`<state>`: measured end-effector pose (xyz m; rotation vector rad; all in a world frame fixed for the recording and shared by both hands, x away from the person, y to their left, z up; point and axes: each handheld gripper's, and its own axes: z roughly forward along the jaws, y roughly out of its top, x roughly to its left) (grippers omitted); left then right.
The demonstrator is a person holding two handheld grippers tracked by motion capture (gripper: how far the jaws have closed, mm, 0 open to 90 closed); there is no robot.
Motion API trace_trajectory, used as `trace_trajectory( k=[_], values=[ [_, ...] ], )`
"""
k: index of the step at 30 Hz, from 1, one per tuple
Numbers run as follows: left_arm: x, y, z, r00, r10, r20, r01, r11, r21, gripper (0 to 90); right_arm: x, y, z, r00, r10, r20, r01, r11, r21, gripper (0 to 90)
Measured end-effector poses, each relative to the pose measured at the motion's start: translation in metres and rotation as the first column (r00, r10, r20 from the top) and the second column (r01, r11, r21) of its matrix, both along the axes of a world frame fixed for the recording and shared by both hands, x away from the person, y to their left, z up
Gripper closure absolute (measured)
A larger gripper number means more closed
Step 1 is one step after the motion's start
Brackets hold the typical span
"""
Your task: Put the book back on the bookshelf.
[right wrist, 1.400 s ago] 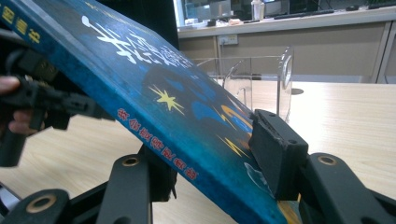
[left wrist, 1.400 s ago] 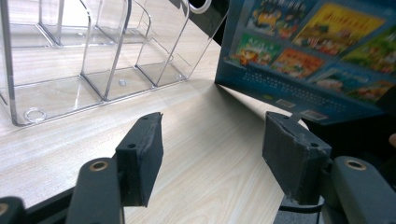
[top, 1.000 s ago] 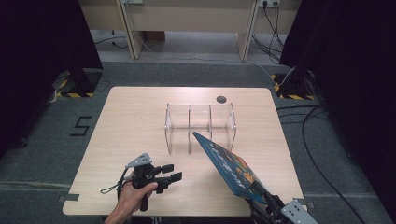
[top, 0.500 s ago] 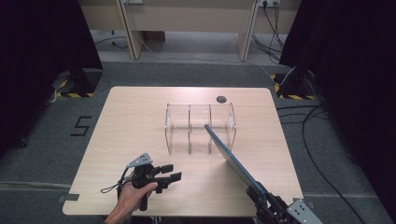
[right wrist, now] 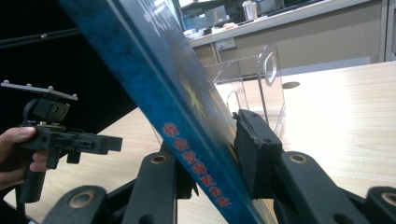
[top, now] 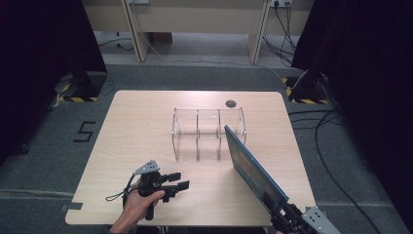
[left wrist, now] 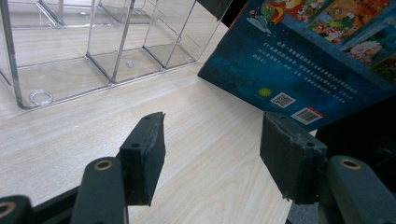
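From above, my right gripper [top: 287, 217] is clamping a blue book [top: 253, 168] slanted over the pale wooden table [top: 141, 131], beside the clear divider rack [top: 207, 131]; grey carpet surrounds. My left gripper [left wrist: 212, 149] is gaping empty. Right gripper view: pads [right wrist: 254, 149] are pinching the spine.

The book [top: 253, 168] is held at the right front of the clear divided organizer [top: 208, 133] (mid-table); the left gripper [top: 175, 184] is placed left-front.
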<state>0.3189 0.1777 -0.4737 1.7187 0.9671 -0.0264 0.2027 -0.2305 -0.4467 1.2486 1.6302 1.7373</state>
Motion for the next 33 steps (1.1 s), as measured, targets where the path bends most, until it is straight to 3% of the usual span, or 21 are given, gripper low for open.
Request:
trace_trajectory(
  k=[4,10,19,26,28,30,33],
  values=[
    [0.001,-0.001,-0.001,1.0000,-0.005,-0.004,0.005,1.0000,0.002,39.6,0.002,-0.003,0.002,1.0000,-0.001,0.000,0.001,1.000,-0.009,70.4],
    [0.001,0.000,-0.002,1.0000,-0.005,-0.004,0.005,1.0000,0.005,39.3,0.006,-0.008,0.006,0.9997,-0.007,0.024,0.008,0.998,-0.066,73.3],
    [0.001,-0.002,-0.003,0.9999,-0.008,-0.008,0.008,0.9999,0.007,38.7,0.011,-0.011,0.010,0.9985,0.008,0.055,0.000,0.987,-0.162,76.2],
    [0.004,-0.002,-0.007,0.9996,-0.017,-0.020,0.018,0.9996,0.021,37.8,0.016,-0.017,0.012,0.9970,0.021,0.074,-0.006,0.980,-0.200,78.1],
    [0.006,-0.002,-0.011,0.9988,-0.035,-0.034,0.037,0.9982,0.047,36.5,0.017,-0.018,0.012,0.9967,0.021,0.079,-0.004,0.977,-0.211,78.5],
    [0.007,-0.002,-0.015,0.9994,-0.027,-0.023,0.030,0.9929,0.116,36.2,0.018,-0.018,0.013,0.9966,0.018,0.080,0.000,0.977,-0.214,78.6],
    [0.009,-0.001,-0.021,0.9991,-0.042,-0.012,0.043,0.9720,0.231,33.3,0.019,-0.020,0.012,0.9965,0.014,0.082,0.004,0.978,-0.210,78.9]
  ],
)
